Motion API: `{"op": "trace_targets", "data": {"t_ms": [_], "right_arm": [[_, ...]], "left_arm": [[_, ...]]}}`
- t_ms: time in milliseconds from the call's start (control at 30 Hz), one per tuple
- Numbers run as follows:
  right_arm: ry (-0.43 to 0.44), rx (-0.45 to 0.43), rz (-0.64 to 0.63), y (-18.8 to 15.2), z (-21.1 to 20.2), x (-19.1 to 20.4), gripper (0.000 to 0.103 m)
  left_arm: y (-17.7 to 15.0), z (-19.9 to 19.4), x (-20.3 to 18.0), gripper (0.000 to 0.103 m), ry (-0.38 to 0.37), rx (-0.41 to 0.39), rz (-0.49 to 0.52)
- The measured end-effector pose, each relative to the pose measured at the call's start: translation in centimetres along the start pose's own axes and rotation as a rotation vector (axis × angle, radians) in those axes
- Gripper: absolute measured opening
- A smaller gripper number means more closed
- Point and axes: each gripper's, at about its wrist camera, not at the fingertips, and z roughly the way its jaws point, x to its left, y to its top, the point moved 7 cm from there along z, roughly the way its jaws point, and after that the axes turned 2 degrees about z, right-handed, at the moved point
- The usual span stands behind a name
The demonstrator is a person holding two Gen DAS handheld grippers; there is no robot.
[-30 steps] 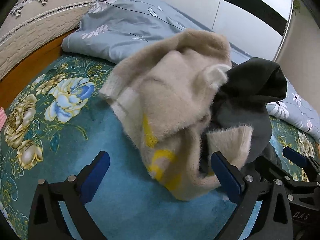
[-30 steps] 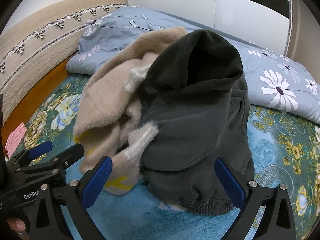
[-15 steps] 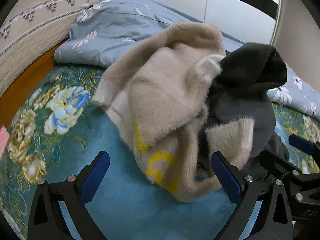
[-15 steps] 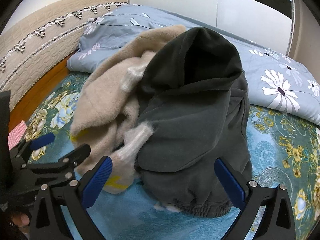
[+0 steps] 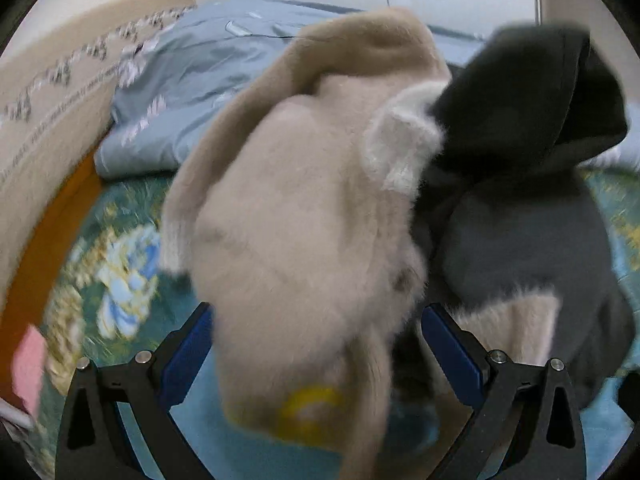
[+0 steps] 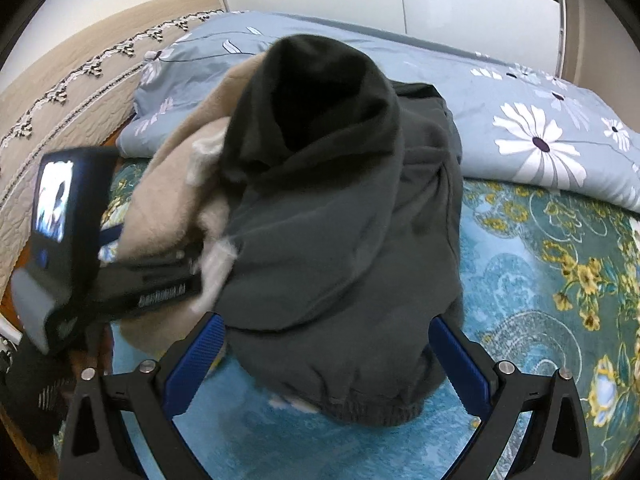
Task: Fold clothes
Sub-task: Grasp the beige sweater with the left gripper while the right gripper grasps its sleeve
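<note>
A fluffy beige sweater (image 5: 304, 216) with a yellow print lies heaped on the bed against a dark grey hoodie (image 5: 532, 184). My left gripper (image 5: 316, 356) is open, its blue pads on either side of the sweater's lower fold. The view is blurred. In the right wrist view the dark grey hoodie (image 6: 344, 216) stands in a mound with the beige sweater (image 6: 168, 208) to its left. My right gripper (image 6: 328, 364) is open around the hoodie's hem. The left gripper's body (image 6: 120, 276) reaches into the sweater from the left.
The clothes lie on a teal floral bedspread (image 6: 540, 280). A light blue flowered quilt (image 6: 520, 120) is bunched along the back. A beige padded headboard (image 6: 60, 92) is at the left, a white wardrobe (image 6: 400, 4) behind. A pink object (image 5: 26, 364) lies at the left edge.
My left gripper has moved forward onto the beige sweater, which now sits between its fingers. My right gripper has closed in a little on the hoodie's hem.
</note>
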Motion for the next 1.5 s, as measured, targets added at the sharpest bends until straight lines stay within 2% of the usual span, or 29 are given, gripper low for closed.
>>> {"op": "trace_targets", "data": {"t_ms": [100, 167, 200, 233, 300, 433, 600, 667, 733, 833, 933, 1033, 1100, 1167, 1300, 1500], "right_arm": [[-0.025, 0.015, -0.015, -0.4, 0.1, -1.0, 0.103], [-0.013, 0.022, 0.003, -0.6, 0.3, -1.5, 0.103], [-0.005, 0.025, 0.015, -0.7, 0.2, -1.6, 0.103], [0.003, 0.027, 0.024, -0.8, 0.2, -1.8, 0.103], [0.012, 0.029, 0.036, -0.9, -0.2, -2.0, 0.103], [0.016, 0.015, 0.050, -0.6, -2.1, -2.3, 0.103], [0.087, -0.028, 0.146, 0.2, -5.3, -2.6, 0.103], [0.151, -0.029, 0.217, 0.2, -6.1, -2.3, 0.103], [0.270, -0.013, 0.286, 0.0, -6.3, -0.8, 0.103], [0.377, 0.027, 0.331, -0.8, -6.0, 2.3, 0.103], [0.462, 0.076, 0.367, -1.7, -5.3, 5.4, 0.103], [0.504, 0.157, 0.401, -2.9, -2.9, 8.6, 0.097], [0.522, 0.229, 0.439, -4.2, -0.7, 10.6, 0.095], [0.505, 0.297, 0.463, -5.9, 1.6, 12.0, 0.091], [0.511, 0.394, 0.505, -8.6, 5.1, 14.7, 0.082], [0.479, 0.468, 0.503, -10.6, 8.9, 18.3, 0.076]], "left_arm": [[1.1, 0.5, 0.2, 0.100, 0.107, -0.015, 0.062], [1.9, 0.8, 0.4, 0.092, 0.178, -0.025, 0.104], [2.1, 1.0, 0.5, 0.072, 0.197, -0.019, 0.121], [2.2, 1.0, 1.0, 0.047, 0.205, -0.003, 0.119], [2.7, 0.6, 2.7, 0.012, 0.200, 0.018, 0.062], [4.0, -2.8, 7.4, 0.011, 0.153, -0.033, -0.129], [3.2, -9.9, 10.3, 0.011, 0.074, -0.148, -0.218], [1.4, -12.5, 11.1, 0.011, 0.041, -0.173, -0.271], [-0.8, -14.3, 11.6, 0.011, 0.007, -0.176, -0.319], [-5.9, -15.8, 12.9, 0.011, -0.020, -0.151, -0.374], [-10.8, -16.7, 14.5, 0.011, -0.027, -0.113, -0.417], [-15.2, -16.8, 16.4, 0.011, -0.037, -0.069, -0.479], [-18.2, -16.3, 18.0, 0.011, -0.043, -0.036, -0.539], [-20.5, -15.8, 19.4, 0.011, -0.051, -0.017, -0.595], [-23.7, -14.9, 21.6, 0.011, -0.077, 0.005, -0.668], [-25.3, -12.9, 23.3, 0.011, -0.110, 0.005, -0.703]]}}
